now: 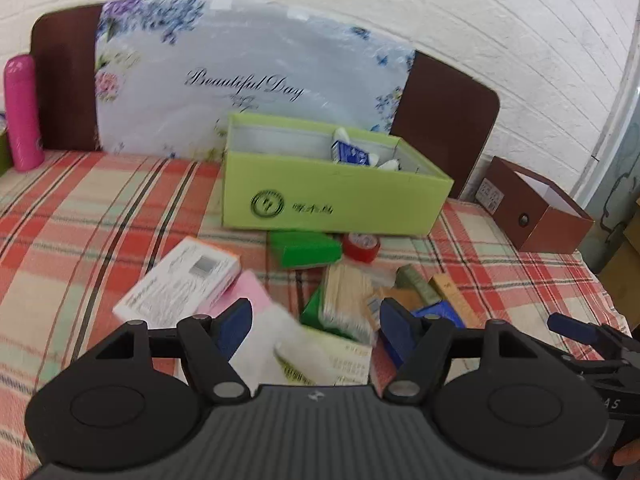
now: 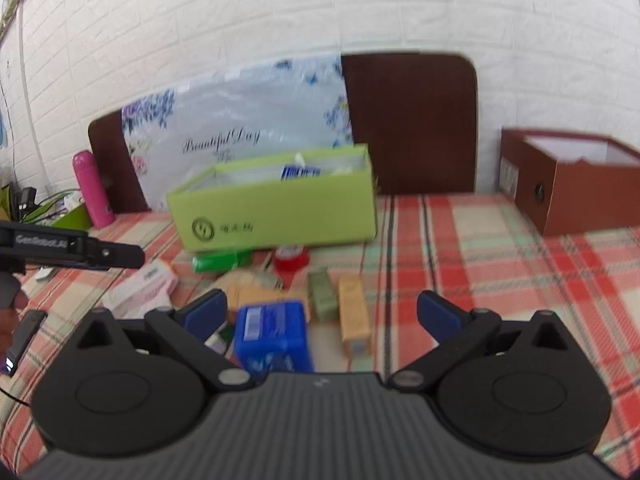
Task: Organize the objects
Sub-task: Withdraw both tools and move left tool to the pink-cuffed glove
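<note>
Two open boxes, green and brown, one pink bottle, one red tape roll.

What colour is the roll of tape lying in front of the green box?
Red: the tape roll shows best in the left wrist view.

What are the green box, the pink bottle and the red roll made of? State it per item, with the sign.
Green box: likely cardboard with a matte printed face; straight folded edges, thin walls.
Pink bottle: glossy, metal or plastic; highlights on its cap, material unclear.
Red roll: probably plastic adhesive tape; shiny wound ring, though blurred.
</note>
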### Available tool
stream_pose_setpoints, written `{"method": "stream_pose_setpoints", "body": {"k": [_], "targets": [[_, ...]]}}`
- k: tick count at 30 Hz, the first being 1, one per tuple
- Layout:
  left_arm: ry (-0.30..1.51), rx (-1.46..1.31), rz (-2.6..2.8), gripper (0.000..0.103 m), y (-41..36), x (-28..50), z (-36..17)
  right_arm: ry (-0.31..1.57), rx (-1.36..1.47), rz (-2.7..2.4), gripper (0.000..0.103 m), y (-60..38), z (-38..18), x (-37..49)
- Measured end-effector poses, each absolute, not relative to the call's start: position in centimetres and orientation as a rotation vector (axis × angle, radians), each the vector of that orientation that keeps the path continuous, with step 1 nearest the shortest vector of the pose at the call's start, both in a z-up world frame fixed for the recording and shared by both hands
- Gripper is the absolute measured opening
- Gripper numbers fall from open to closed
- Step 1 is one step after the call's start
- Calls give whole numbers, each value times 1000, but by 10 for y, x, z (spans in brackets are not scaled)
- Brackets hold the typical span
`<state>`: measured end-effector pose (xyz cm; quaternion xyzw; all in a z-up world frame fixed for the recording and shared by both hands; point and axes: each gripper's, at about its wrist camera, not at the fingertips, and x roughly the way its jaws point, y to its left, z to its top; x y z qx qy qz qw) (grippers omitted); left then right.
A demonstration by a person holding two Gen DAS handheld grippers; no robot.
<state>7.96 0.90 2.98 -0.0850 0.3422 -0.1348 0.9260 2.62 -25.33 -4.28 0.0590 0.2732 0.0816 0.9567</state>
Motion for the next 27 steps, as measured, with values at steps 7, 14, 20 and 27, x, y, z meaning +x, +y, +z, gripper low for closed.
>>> {"method": "stream_pose_setpoints", "body": {"k": [7, 14, 20, 27], "targets": [[767, -217, -200, 74, 42, 60, -6, 616, 97, 202, 103, -225, -72, 34], [781, -186, -173, 77, 44, 84, -19, 651, 116, 209, 103, -220, -84, 40], [827, -320, -283, 41, 59, 102, -39, 670, 144, 180, 103, -228, -89, 44], [908, -290, -427, 9, 67, 66, -29, 689, 158, 191, 103, -225, -95, 52]]}}
